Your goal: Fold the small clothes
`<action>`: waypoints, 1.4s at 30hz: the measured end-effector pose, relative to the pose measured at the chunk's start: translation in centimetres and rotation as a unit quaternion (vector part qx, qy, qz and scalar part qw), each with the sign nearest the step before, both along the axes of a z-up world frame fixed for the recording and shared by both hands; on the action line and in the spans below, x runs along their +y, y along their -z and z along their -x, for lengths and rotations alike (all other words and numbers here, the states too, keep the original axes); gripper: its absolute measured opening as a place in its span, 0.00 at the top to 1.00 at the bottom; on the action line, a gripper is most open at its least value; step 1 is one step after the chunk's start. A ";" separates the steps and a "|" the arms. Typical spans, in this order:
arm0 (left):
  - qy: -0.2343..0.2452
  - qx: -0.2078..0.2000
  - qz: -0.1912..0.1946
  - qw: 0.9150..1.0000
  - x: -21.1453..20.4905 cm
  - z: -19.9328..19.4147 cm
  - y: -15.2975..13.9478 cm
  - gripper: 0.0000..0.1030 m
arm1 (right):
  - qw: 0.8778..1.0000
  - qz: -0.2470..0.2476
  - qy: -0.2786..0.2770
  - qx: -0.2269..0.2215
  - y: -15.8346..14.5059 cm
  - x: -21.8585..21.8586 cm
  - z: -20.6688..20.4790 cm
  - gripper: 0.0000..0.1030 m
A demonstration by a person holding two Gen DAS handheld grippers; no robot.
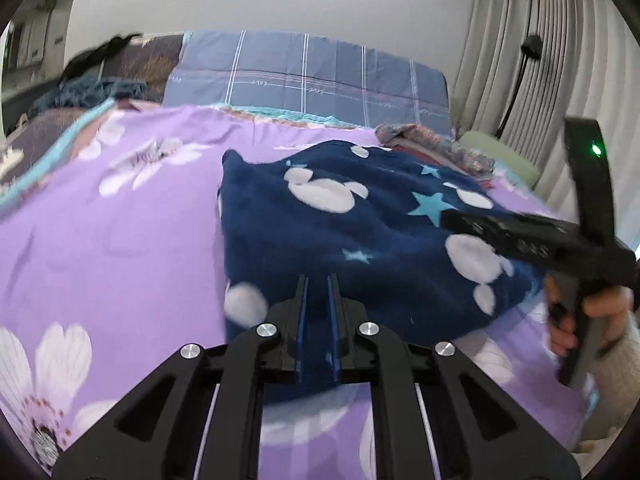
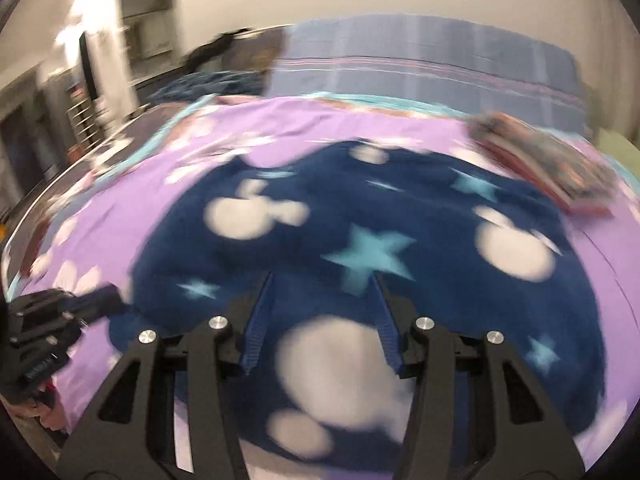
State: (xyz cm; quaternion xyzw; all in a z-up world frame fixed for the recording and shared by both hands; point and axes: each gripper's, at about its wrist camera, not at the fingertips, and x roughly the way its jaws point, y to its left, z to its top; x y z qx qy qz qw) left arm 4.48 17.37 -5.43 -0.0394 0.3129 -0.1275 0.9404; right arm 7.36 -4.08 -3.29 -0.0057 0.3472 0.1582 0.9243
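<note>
1. Lying spread on the purple floral bedspread (image 1: 120, 216), the navy fleece garment (image 1: 360, 224) fills the middle of both views; its near hem sits at 6 o'clock under both tools, and its far corner points toward 11 o'clock in the left wrist view.
2. Judging by the fuzzy nap and the way it slumps over the bedding, the fleece should be soft, limp and light, with no stiffness to hold a crease. It looks grippy, not slippery, and nothing about it is fragile. It will probably sag from any single pinch point.
3. Best hold, I judge: two corners of one edge at once, so the fold carries over flat.
4. The left gripper (image 1: 318, 292) has its blue pads drawn nearly together at the near hem; whether cloth is pinched between them I cannot tell.
5. The right gripper (image 2: 322, 300) is spread wide above the fleece, holding nothing. From the left wrist view it shows at 3 o'clock, held in the person's hand.
6. Counts: one navy garment being worked; one folded patterned cloth (image 1: 436, 148) at 1 o'clock, touching or just beside it; one plaid blue pillow (image 1: 308, 76) at 12 o'clock; two grippers.
</note>
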 end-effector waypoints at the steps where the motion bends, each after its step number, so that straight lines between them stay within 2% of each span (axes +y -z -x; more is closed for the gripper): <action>1: -0.005 0.007 -0.019 1.000 -0.7 -0.8 0.5 0.90 | 0.999 0.007 0.026 0.029 1.2 -1.2 -0.4 0.50; 3: -0.010 0.023 -0.045 0.999 -1.7 -2.4 2.0 0.90 | 0.997 -0.013 0.037 0.072 3.6 -2.4 -1.1 0.49; 4: -0.011 0.037 -0.057 0.998 -2.3 -3.0 3.3 0.90 | 0.997 -0.037 0.035 0.065 4.5 -3.0 -1.1 0.49; 5: -0.009 0.045 -0.060 0.997 -2.4 -3.5 3.6 0.90 | 0.997 -0.038 0.032 0.052 4.7 -3.0 -0.8 0.49; 7: -0.012 0.044 -0.057 0.997 -2.2 -3.3 3.3 0.90 | 0.998 -0.018 0.039 0.043 4.3 -2.2 -0.5 0.47; 12: -0.009 0.051 -0.043 0.998 -1.6 -3.4 3.7 0.90 | 0.998 -0.003 0.050 0.043 4.4 -1.3 0.0 0.45; 17: -0.010 0.046 -0.046 0.998 -1.8 -3.1 3.5 0.90 | 0.998 -0.012 0.043 0.040 4.7 -2.6 0.1 0.45; 20: -0.011 0.044 -0.043 0.998 -1.8 -3.0 3.5 0.90 | 0.996 -0.035 0.068 0.040 3.5 -3.3 0.5 0.52; 21: -0.011 0.044 -0.042 0.998 -1.8 -3.1 3.5 0.90 | 0.995 -0.044 0.080 0.029 2.4 -3.4 1.0 0.56; 23: -0.011 0.044 -0.039 0.998 -1.8 -3.1 3.5 0.90 | 0.996 -0.044 0.083 -0.010 1.1 -3.2 2.0 0.56; 25: -0.012 0.043 -0.040 0.998 -1.9 -3.1 3.5 0.90 | 0.996 -0.017 0.078 -0.030 0.8 -2.4 2.3 0.56; 26: -0.013 0.043 -0.043 0.998 -2.0 -3.1 3.5 0.90 | 0.997 -0.002 0.073 -0.010 1.7 -2.0 1.8 0.56; 27: -0.013 0.042 -0.044 0.998 -2.1 -3.0 3.5 0.89 | 0.997 0.009 0.071 0.030 3.2 -1.7 0.9 0.55; 28: -0.014 0.041 -0.045 0.998 -2.0 -3.0 3.5 0.89 | 0.996 0.002 0.072 0.054 5.0 -1.9 0.2 0.55; 29: -0.016 0.039 -0.050 0.998 -2.1 -3.0 3.5 0.89 | 0.997 0.004 0.073 0.037 5.3 -1.8 0.5 0.55; 36: -0.027 0.033 -0.097 0.994 -3.3 -2.9 3.5 0.89 | 0.996 0.040 0.071 0.033 4.2 -0.9 0.7 0.55; 39: -0.031 0.031 -0.114 0.993 -3.7 -2.9 3.4 0.89 | 0.996 0.032 0.072 0.042 3.0 -1.2 0.0 0.55; 41: -0.031 0.028 -0.094 0.995 -3.3 -2.8 2.6 0.89 | 0.996 0.012 0.081 0.019 0.7 -1.9 -0.9 0.55; 42: -0.020 0.020 -0.055 0.998 -2.7 -2.8 1.5 0.90 | 0.996 0.010 0.089 -0.001 -0.4 -2.2 -1.3 0.55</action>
